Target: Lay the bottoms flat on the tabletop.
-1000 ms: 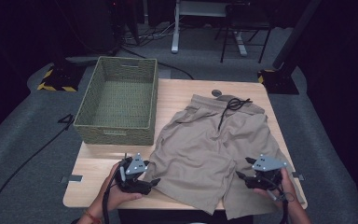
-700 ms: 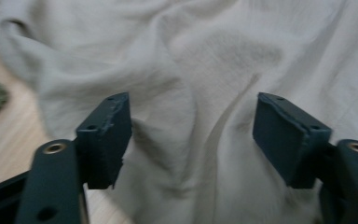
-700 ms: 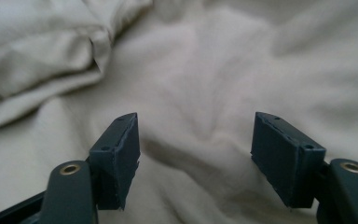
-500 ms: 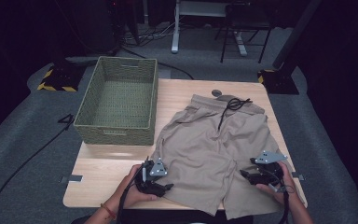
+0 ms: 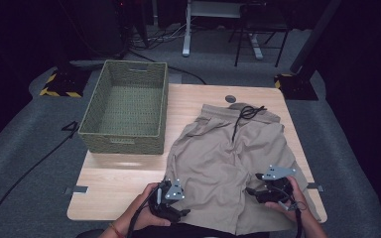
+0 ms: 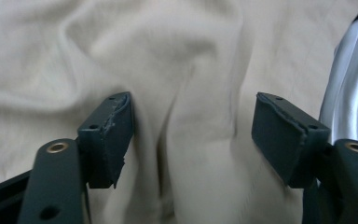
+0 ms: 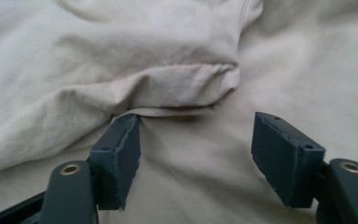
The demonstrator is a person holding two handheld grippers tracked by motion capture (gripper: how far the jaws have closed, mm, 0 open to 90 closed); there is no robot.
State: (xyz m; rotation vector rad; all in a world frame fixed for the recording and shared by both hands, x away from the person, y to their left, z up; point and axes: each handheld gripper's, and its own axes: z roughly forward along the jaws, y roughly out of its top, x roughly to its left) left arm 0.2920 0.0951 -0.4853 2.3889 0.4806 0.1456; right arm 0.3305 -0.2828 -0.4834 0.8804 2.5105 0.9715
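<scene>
- Table [image 5: 129, 178]: light wooden top, seen from the high view, with a dark floor around it.
- Basket [image 5: 124, 141]: green woven, rectangular, open-topped, stood on the table's far left part; nothing lay inside it.
- Shorts [image 5: 228, 153]: beige fabric, spread flat over the table's right half, waistband toward the far edge and leg hems toward the person. The left edge of the garment lay near the basket's near right corner, apart from it.
- Drawstring [image 5: 245, 114]: dark cord, lay loose in a tangle across the waistband.
- Left gripper [image 5: 171, 206]: held in the person's left hand [image 5: 144, 210] at the near edge of the table, at the hem of the left leg of the shorts. In the left gripper view its jaws stood wide apart, with a raised fold of beige cloth [image 6: 186, 116] between them; the left pad [image 6: 114, 135] touched the fabric, the right pad stood clear of the fold.
- Right gripper [image 5: 258, 191]: held in the person's right hand [image 5: 287, 201] over the right leg of the shorts, near the table's right edge. In the right gripper view its jaws were spread, with flat cloth between them; a folded hem edge [image 7: 182, 88] lay just beyond the left pad [image 7: 121, 154].
</scene>
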